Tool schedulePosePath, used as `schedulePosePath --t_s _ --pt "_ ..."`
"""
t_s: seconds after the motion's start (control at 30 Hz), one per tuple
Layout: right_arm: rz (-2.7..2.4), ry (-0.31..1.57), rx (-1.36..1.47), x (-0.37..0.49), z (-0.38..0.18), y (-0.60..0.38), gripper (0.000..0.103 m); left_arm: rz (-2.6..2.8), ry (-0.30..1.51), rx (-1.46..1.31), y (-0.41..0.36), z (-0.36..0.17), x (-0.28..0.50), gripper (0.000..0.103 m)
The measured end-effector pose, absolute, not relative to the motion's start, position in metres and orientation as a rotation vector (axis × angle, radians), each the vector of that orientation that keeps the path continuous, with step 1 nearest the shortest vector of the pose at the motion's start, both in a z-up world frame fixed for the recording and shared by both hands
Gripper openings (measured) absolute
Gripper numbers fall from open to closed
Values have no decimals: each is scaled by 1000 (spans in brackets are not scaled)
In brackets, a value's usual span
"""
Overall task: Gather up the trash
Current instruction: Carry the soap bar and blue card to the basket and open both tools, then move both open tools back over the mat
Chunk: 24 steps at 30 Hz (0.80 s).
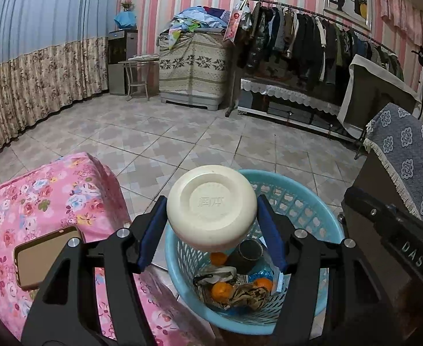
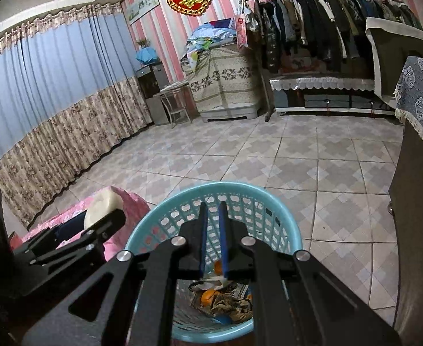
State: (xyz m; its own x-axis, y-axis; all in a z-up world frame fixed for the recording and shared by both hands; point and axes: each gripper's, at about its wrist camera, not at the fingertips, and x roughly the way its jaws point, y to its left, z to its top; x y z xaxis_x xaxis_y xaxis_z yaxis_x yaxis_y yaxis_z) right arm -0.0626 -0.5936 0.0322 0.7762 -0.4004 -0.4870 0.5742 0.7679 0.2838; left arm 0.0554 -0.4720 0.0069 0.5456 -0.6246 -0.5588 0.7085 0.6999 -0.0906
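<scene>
L gripper (image 1: 211, 219) jaws clamp 1 cream jar (image 1: 211, 206), R gripper (image 2: 212, 239) jaws closed, 1 blue basket (image 1: 312, 201), 3 oranges

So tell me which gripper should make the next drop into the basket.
Left. The left gripper holds the cream round container right over the blue basket, so it likely only needs to open. The right gripper is shut with nothing visible between its fingers.
</scene>
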Motion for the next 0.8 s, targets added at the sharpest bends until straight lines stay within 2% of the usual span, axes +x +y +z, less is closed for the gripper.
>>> schedulePosePath --t_s 0.13,0.2,0.23,0.27,0.43,0.6,0.67,0.73,0.8 --pt "-574 409 449 -68 33 -595 10 -811 599 149 -473 9 55 61" --pt "-595 393 470 -74 33 -599 30 -828 604 145 -474 9 54 71" --pt "-601 371 483 -79 34 -600 53 -824 596 145 -474 9 52 75" --pt "-604 357 489 -82 34 -601 59 -824 590 147 -474 10 51 78" --pt "-611 351 472 -84 38 -597 59 -836 576 153 -475 15 48 88" --pt "-621 348 450 -83 46 -595 60 -813 555 163 -464 25 45 90" --pt "-613 339 433 -82 53 -588 65 -786 534 169 -450 32 43 93" --pt "-595 327 424 -79 62 -578 67 -734 496 180 -423 44 40 98" --pt "-548 306 421 -73 72 -555 70 -674 468 184 -388 56 39 98"
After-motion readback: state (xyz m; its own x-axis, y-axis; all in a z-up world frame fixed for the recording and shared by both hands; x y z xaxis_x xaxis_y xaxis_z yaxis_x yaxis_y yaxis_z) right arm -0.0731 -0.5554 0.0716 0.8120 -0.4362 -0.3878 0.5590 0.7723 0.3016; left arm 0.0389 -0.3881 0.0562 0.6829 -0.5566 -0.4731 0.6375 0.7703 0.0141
